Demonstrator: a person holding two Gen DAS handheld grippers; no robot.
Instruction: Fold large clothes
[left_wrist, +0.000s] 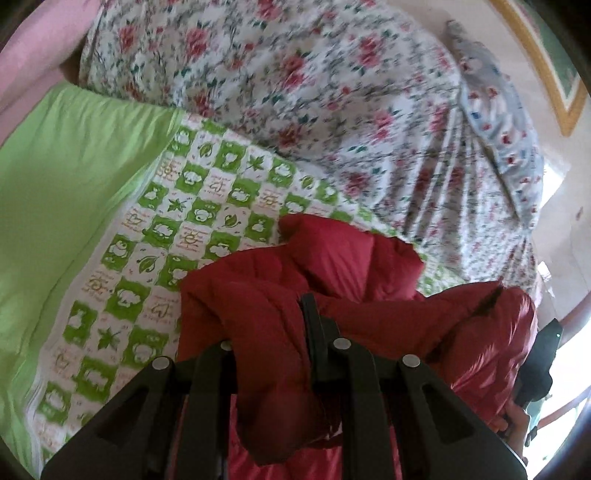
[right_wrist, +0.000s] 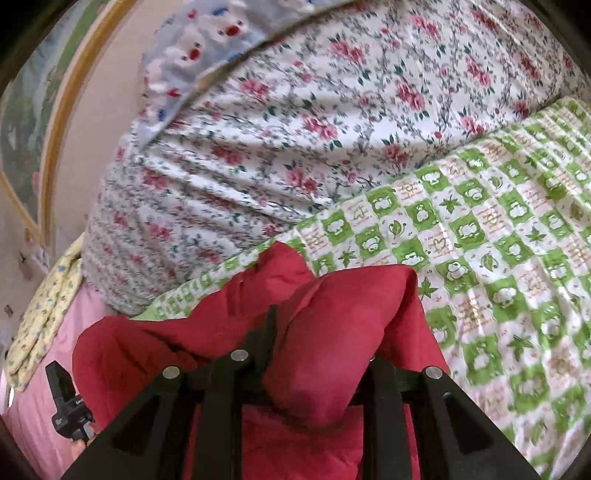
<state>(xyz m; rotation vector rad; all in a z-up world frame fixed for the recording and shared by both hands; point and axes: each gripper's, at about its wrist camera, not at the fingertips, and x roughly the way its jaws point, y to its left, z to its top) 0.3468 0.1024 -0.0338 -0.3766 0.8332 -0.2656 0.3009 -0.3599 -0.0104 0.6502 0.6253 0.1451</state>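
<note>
Both tongs are gripping the red puffer jacket (left_wrist: 332, 288): left tongs (left_wrist: 273, 332) clamping a fold, right tongs (right_wrist: 317, 332) pinching another. The jacket is lying near, on the green checked quilt (right_wrist: 498, 236); its printed writing is too blurred to read. The floral duvet (left_wrist: 295, 92) is bulging behind.

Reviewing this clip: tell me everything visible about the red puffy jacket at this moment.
The red puffy quilted jacket looks like smooth, slightly shiny padded fabric with stitched panels. It is bunched and crumpled, not yet neatly folded, on the green-and-white checked bedsheet, in front of the rose-print floral duvet. The left gripper is closed on a fold of it, and the right gripper pinches another thick fold. No zipper, label or hood can be made out.
</note>
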